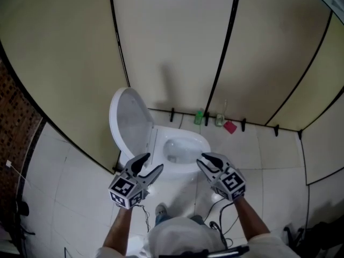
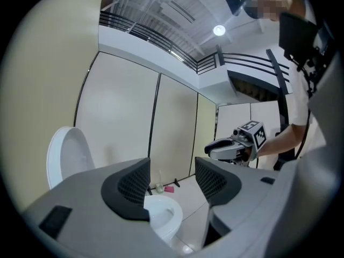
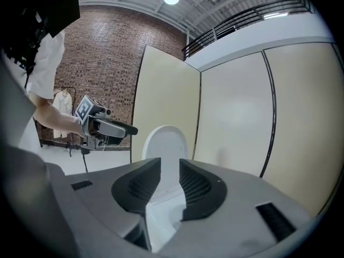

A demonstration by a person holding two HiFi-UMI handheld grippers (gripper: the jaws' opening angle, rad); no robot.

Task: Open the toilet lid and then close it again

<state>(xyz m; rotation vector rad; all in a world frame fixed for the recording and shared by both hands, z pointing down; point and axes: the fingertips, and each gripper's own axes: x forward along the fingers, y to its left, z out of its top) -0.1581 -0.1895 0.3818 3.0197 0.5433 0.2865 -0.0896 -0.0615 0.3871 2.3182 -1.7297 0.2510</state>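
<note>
The white toilet stands against the cubicle's partition with its lid (image 1: 131,123) raised upright and the bowl (image 1: 180,149) uncovered. My left gripper (image 1: 152,163) hovers just in front of the bowl's left side, open, with nothing between its jaws. To the bowl's right front, my right gripper (image 1: 203,159) is open by only a narrow gap and holds nothing. In the left gripper view the lid (image 2: 67,157) is at the left, the bowl (image 2: 164,215) shows between the jaws, and the right gripper (image 2: 215,148) is beyond. The right gripper view looks at the lid (image 3: 166,144) through its own jaws.
Beige partition walls (image 1: 177,42) close in the back and sides, on short black feet. A green bottle (image 1: 199,116), a clear bottle (image 1: 220,118) and a pink object (image 1: 230,127) sit on the tiled floor behind the toilet. A brick wall (image 1: 16,122) is at the left.
</note>
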